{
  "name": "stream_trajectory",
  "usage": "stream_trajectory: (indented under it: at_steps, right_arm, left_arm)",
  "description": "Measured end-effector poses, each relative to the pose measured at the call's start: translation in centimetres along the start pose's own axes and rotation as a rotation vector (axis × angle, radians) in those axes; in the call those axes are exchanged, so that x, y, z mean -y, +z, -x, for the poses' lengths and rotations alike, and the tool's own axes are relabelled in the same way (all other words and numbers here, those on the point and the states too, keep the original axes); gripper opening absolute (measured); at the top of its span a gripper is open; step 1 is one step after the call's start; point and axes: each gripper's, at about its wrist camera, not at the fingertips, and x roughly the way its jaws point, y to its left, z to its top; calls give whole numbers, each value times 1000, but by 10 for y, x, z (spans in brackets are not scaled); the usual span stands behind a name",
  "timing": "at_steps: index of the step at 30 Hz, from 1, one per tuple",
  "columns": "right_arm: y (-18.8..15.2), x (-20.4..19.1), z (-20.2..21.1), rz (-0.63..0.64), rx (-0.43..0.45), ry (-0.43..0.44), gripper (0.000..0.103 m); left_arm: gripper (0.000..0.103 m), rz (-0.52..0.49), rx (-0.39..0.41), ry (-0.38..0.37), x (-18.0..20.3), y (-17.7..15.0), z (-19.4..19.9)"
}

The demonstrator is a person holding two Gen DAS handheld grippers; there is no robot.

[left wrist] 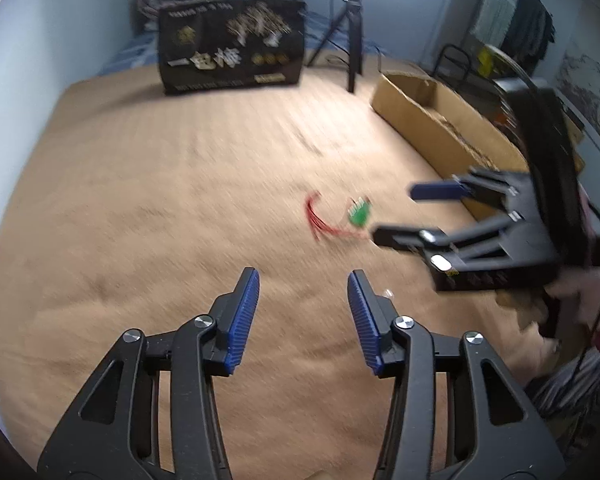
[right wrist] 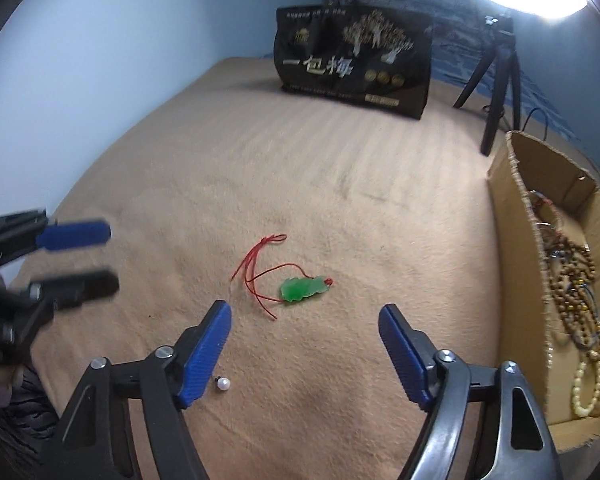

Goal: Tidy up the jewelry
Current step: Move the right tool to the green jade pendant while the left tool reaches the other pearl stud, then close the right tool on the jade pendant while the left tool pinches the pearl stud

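Hovering over green pendant (right wrist: 303, 289), right gripper (right wrist: 304, 354) wide, empty; left gripper (left wrist: 303, 322) parted, empty.

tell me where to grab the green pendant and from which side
Probably take the green pendant across its narrow width, coming straight down from above. It lies flat on the tan blanket, its long axis running left-right, so the right claw, open just short of it, could straddle it. The thin red cord looks harder to pinch.

Fuzzy tan cloth blanket (right wrist: 300, 168), glossy green stone pendant (right wrist: 303, 289), red cord (right wrist: 260, 264), corrugated cardboard box (right wrist: 519, 240), ribbed blue fingers (right wrist: 204, 354)
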Motion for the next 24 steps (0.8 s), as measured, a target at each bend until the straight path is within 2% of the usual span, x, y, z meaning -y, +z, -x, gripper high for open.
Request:
stream_trajectory:
  at_steps: [6, 10, 24]
  right_arm:
    - [4, -2, -15, 21, -15, -13, 68]
    - [7, -2, -22, 41, -16, -16, 64]
    - [11, -2, -38, 55, -25, -10, 56]
  left_arm:
    - [43, -39, -43, -49, 19, -15, -10]
    - [36, -57, -57, -71, 27, -18, -14]
    - [36, -58, -90, -93, 36, -22, -28]
